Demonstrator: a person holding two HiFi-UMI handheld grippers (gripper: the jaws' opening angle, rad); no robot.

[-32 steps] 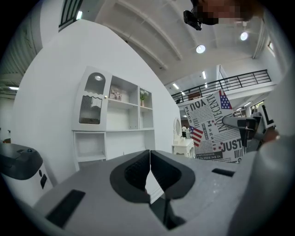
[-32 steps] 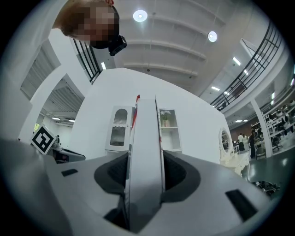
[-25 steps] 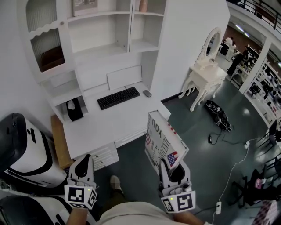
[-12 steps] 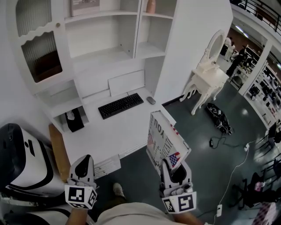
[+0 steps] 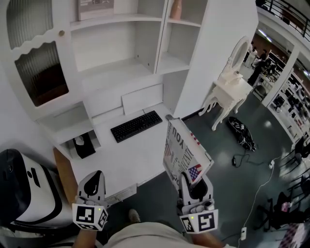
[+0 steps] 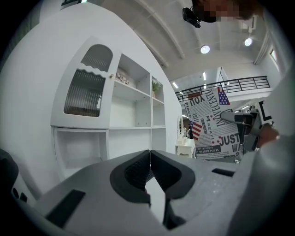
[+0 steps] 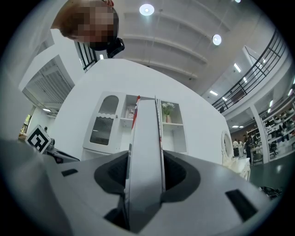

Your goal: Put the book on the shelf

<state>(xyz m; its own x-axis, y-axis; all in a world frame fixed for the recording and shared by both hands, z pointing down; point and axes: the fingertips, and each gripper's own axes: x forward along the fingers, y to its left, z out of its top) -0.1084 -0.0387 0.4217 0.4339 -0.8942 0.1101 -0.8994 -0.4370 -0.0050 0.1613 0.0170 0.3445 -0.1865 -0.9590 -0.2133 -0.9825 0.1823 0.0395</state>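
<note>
Fingers of the right gripper (image 7: 145, 173) are clamped on the lower edge of the book (image 7: 146, 138). One pad presses on each cover, so the jaws stand partly apart with the book filling the gap. In the head view this gripper (image 5: 190, 180) is off the front right corner of the desk (image 5: 131, 157), out over the dark floor. The book (image 5: 186, 150) stands up from it, tilted. Its newsprint-style cover with a small flag faces away from the desk. Its top edge comes level with the desk's right end, and it does not rest on the desk.

The left gripper (image 5: 95, 178) is off the desk's front left corner. Its fingers are closed tip to tip with nothing between them.

A black keyboard (image 5: 136, 126) lies on the desk toward its back. The white shelves (image 5: 121, 68) rise from the back of the desk, and their open compartments are mostly bare. A pink vase (image 5: 177, 8) stands high above the desk's right end. A cabinet door with ribbed glass (image 5: 41, 77) hangs above the desk's left end. A black box (image 5: 83, 146) sits in an open nook at that end. A white dressing table (image 5: 227, 92) with an oval mirror stands well apart to the desk's right.
</note>
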